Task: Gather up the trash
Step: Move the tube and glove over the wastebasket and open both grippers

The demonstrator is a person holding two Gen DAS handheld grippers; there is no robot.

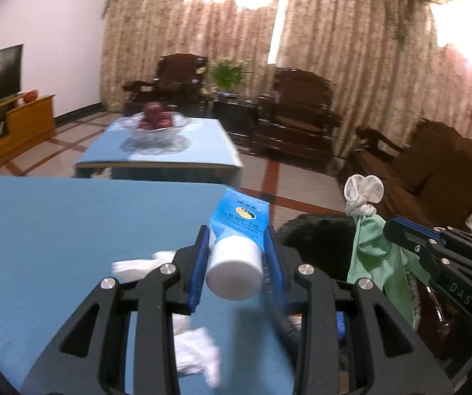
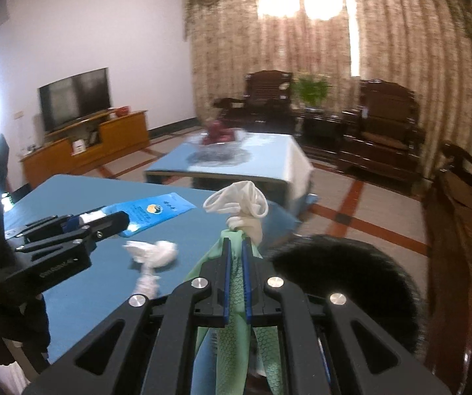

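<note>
In the left wrist view my left gripper [image 1: 237, 242] is shut on a blue tube [image 1: 240, 220]. Its white cap points back at the camera, above the right edge of the blue table [image 1: 54, 230]. My right gripper [image 2: 236, 247] is shut on a green rubber glove [image 2: 236, 289] with a bunched white cuff [image 2: 239, 204] sticking up past the pads. A black round bin [image 2: 344, 263] stands just right of the table. From the left wrist view, the right gripper [image 1: 397, 228] and glove [image 1: 371, 256] hang over the bin [image 1: 318, 240]. Crumpled white tissues [image 2: 153, 253] lie on the table.
A second blue-covered table [image 1: 176, 154] with a glass bowl of red fruit [image 1: 155, 123] stands beyond. Dark wooden armchairs [image 1: 295, 115] and a sofa [image 1: 433, 171] line the curtained wall. A TV cabinet [image 2: 87, 151] is at the left. The left gripper [image 2: 120, 222] shows from the side.
</note>
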